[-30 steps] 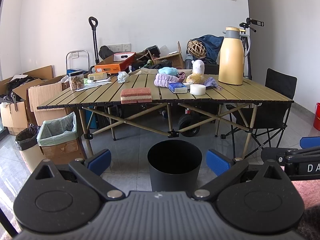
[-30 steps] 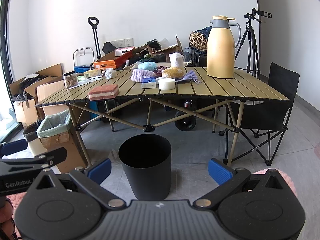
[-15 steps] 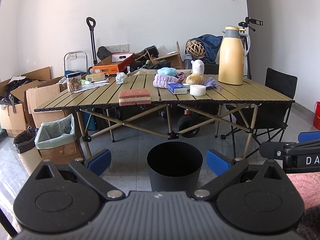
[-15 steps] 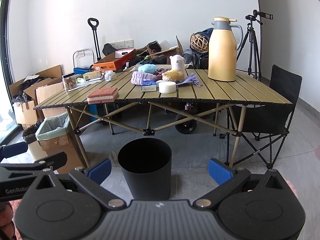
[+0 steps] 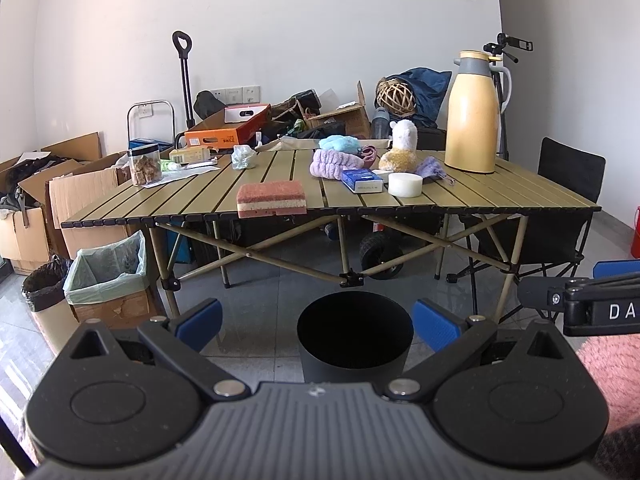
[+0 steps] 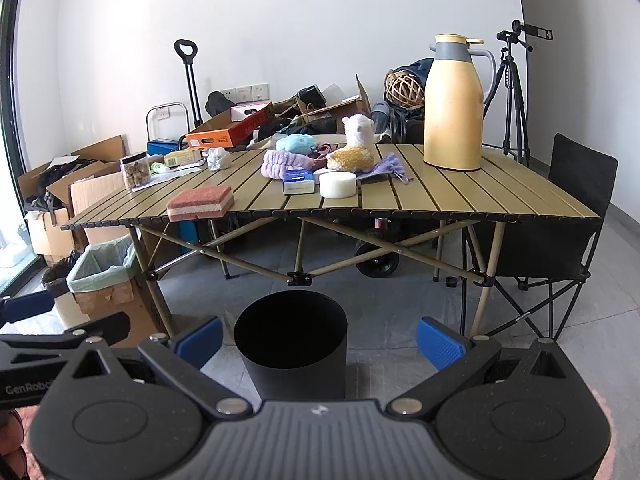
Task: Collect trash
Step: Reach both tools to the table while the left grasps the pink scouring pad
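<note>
Start at your far left: cardboard boxes [image 5: 60, 196] stand against the wall, and in front of them a box lined with a pale green bag [image 5: 106, 276] sits on the floor beside the table's left leg, with a black-bagged bin [image 5: 42, 288] just to its left. The slatted folding table [image 5: 500, 196] fills the middle of both views. On its left end you have a clear jar [image 5: 145, 164] of brown pieces, a flat yellow-green carton [image 5: 190, 155] behind it, and a crumpled white wad [image 5: 243, 157] a little further right. Near the front edge lies a red-and-cream sponge [image 5: 272, 199]. Right of that, a lilac fluffy cloth [image 5: 332, 164] with a light blue one [image 5: 340, 143] behind it, a small blue-and-white box [image 5: 362, 181], a white round tape roll [image 5: 405, 184] touching nothing but the slats, and a white-and-tan plush animal [image 5: 402, 147] sitting on a purple pouch [image 5: 432, 168]. Toward the right end stands a tall yellow thermos jug [image 5: 472, 114], upright, with a tripod [image 6: 514, 92] behind it and a black folding chair [image 6: 576, 208] past the table's right corner. On the floor before the table stands the open black trash bin [image 5: 354, 338], seen between the fingers of your left gripper [image 5: 316, 322], which are spread wide and hold nothing. Your right gripper [image 6: 318, 338] is likewise spread wide and empty, the bin between its fingers a little left of centre. Each gripper shows at the edge of the other's view.
</note>
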Demonstrator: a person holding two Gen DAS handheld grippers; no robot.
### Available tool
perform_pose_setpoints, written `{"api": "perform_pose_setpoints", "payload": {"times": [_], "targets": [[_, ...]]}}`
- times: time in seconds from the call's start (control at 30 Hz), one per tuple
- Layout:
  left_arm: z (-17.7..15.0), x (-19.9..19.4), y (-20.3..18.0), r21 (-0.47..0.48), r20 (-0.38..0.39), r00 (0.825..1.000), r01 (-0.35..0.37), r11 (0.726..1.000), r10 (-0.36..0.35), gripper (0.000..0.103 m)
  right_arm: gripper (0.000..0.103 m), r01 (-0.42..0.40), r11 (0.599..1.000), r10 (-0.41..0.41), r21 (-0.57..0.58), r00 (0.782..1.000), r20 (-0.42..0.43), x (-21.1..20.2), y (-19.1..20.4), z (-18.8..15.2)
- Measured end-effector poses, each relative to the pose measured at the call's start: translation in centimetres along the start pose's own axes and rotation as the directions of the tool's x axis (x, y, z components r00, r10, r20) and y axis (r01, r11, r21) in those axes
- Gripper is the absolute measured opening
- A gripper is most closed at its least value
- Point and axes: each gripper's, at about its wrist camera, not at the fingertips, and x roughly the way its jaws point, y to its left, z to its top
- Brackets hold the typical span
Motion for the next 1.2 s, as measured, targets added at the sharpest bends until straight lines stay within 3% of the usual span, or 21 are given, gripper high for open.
{"api": "perform_pose_setpoints", "payload": {"times": [0.33, 0.8, 1.2], "targets": [[1.4, 3.8, 0.6, -0.019, -0.029, 0.999, -0.032, 0.999, 0.032, 0.103, 0.103, -0.023, 1.000, 0.023, 0.018, 0.999, 0.031, 3.1, -0.8, 1.5], [6.1, 10.4, 2.4, -0.052, 0.006, 0.996, -0.087, 0.995, 0.087, 0.103, 0.103, -0.069, 0.996, 0.061, 0.055, 0.990, 0.125, 9.7, -2.5, 5.9], [10.7, 17.7, 3.8, -0.121, 0.039, 0.988, -0.144, 0.982, 0.150, 0.103, 0.103, -0.035, 0.998, 0.025, 0.054, 0.984, 0.175, 16.3, -3.9, 10.4]]}}
